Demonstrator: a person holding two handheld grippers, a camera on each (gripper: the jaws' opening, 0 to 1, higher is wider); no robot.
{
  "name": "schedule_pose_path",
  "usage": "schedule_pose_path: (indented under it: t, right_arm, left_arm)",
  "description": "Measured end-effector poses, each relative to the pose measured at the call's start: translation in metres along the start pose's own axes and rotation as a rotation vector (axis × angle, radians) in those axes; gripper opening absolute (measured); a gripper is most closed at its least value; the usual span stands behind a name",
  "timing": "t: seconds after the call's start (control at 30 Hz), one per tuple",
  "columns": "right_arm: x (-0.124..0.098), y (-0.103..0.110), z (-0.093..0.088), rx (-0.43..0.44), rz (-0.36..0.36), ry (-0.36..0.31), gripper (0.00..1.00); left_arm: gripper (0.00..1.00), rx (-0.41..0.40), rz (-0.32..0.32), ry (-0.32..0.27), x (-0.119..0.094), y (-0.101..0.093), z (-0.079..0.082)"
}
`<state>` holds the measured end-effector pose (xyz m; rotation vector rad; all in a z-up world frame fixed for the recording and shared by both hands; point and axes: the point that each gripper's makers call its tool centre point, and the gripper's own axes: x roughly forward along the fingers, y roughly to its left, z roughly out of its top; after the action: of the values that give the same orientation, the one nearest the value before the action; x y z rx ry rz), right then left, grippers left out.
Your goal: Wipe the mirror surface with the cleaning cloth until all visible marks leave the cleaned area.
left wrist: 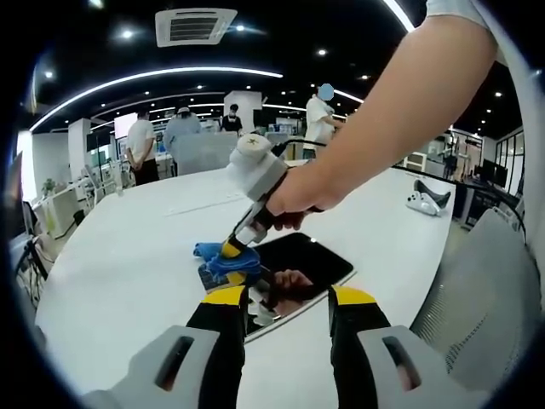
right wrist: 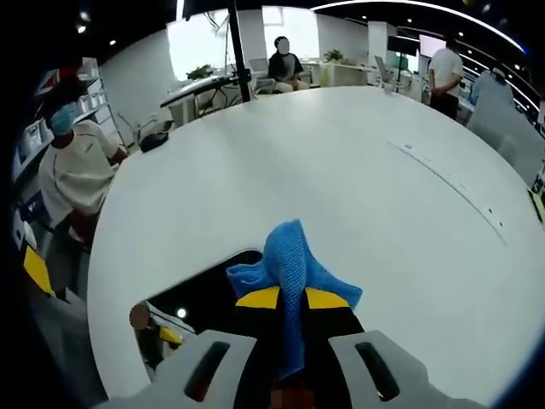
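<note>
One mirror [left wrist: 298,273], one blue cleaning cloth [left wrist: 223,258], two grippers. The mirror lies flat on the big white table [left wrist: 128,256], dark and glossy, directly ahead of the left gripper [left wrist: 289,308], whose yellow-tipped jaws stand apart with nothing between them; the mirror's near edge sits in the gap just past their tips.

The right gripper [left wrist: 232,250] comes into the left gripper view from the right, gripped by a person's hand [left wrist: 294,196] and angled down so its tip presses the bunched cloth onto the mirror's far-left corner. The hand's reflection shows in the glass.

In the right gripper view the right gripper [right wrist: 292,298] is clamped on the cloth [right wrist: 294,260], the jaws drawn close with a fold of blue fabric running down between them and a crest standing up past the tips. The mirror [right wrist: 200,294] lies beneath and to the left of these jaws.

Behind the table, the left gripper view takes in four standing people [left wrist: 140,141]. The right gripper view has three others, one of them a seated person in a face mask [right wrist: 77,170] at the left.
</note>
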<state>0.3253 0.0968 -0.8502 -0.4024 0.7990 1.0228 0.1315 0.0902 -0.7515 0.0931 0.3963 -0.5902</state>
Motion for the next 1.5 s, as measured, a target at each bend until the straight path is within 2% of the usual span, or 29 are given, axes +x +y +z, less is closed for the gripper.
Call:
schedule_pose_path:
  t: [1.5]
  right_arm:
    - [-0.021,-0.016,-0.02,0.042,-0.042,0.0,0.04]
  left_arm:
    - [0.37,0.004,-0.007,0.012,0.001,-0.001,-0.001]
